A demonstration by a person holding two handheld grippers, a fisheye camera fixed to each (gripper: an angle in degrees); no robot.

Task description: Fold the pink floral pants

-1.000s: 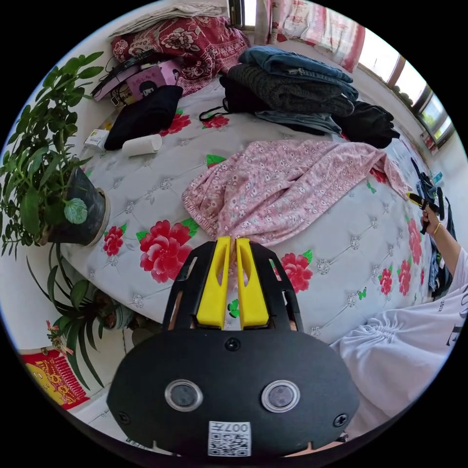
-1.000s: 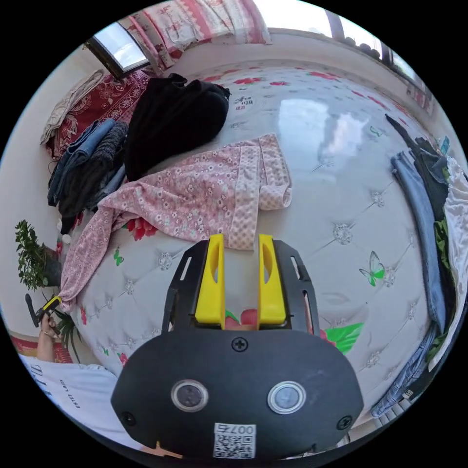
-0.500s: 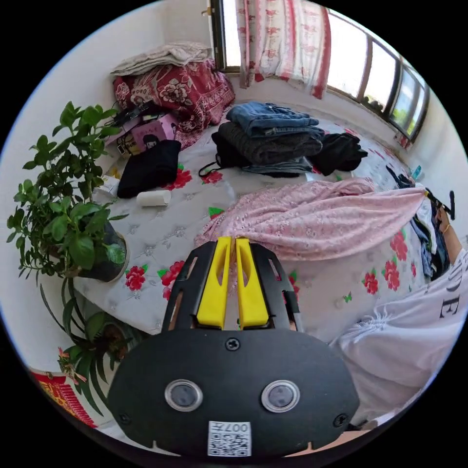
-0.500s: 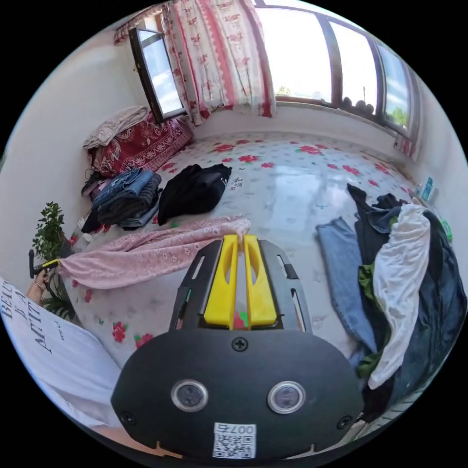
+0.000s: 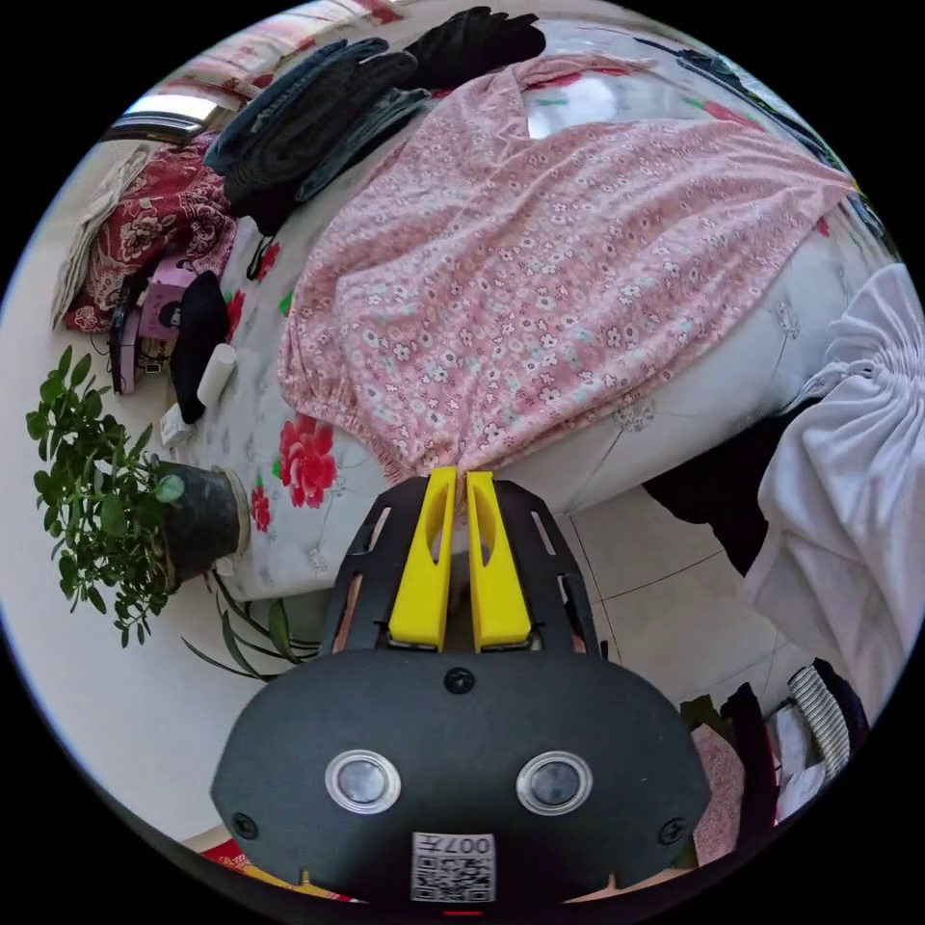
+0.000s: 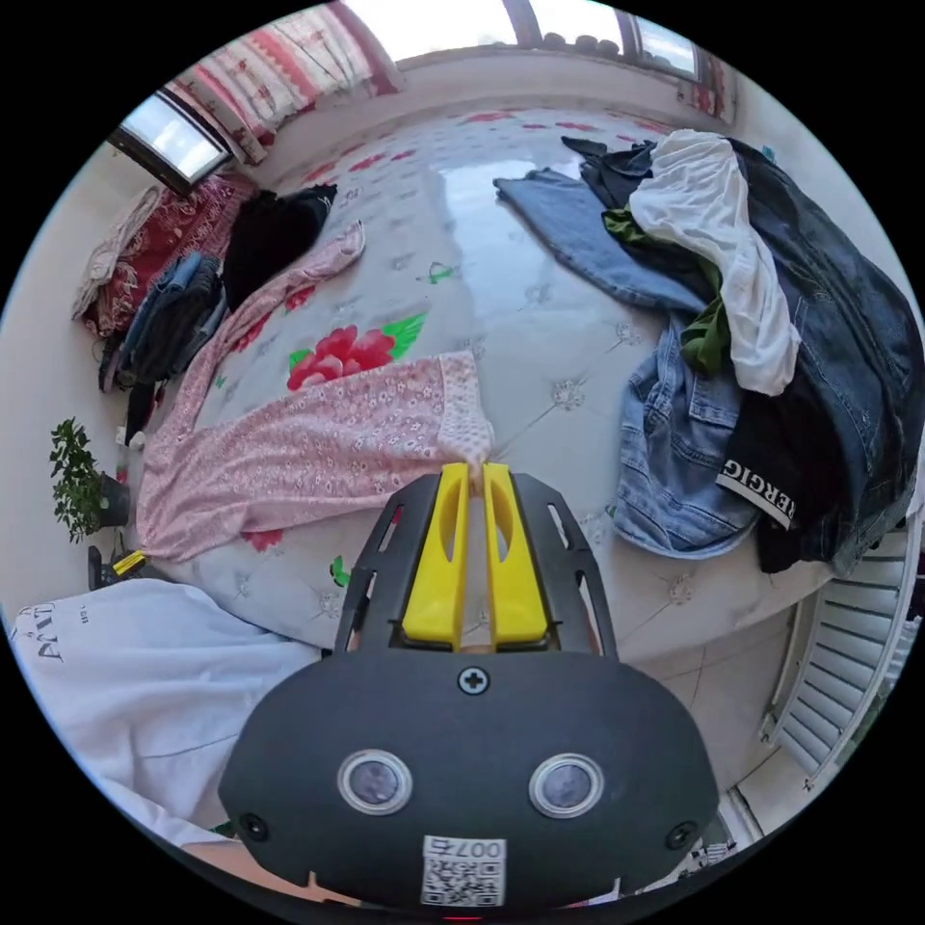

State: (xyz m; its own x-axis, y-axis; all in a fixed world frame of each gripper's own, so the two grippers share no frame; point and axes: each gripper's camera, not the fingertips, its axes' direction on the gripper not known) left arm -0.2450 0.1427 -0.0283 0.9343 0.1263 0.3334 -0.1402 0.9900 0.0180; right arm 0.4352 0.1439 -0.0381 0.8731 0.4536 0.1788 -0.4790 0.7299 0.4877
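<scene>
The pink floral pants lie spread along the near edge of the white flowered mattress. My left gripper is shut on the elastic waistband at the mattress edge. In the right gripper view the pants stretch from the person's side to the cuff, and my right gripper is shut on that patterned cuff. One leg trails away toward the folded stack. The left gripper shows small at the far end of the pants.
A stack of folded dark clothes and a black garment sit at the far side. A pile of jeans, jackets and a white top covers the mattress's right end. A potted plant stands by the mattress corner. The person's white shirt is close by.
Both grippers have brought the pants down from a lifted, stretched hold onto the mattress, where they now lie spread flat. Both cameras tilted downward. One second ago the right gripper was open near the cuff.
</scene>
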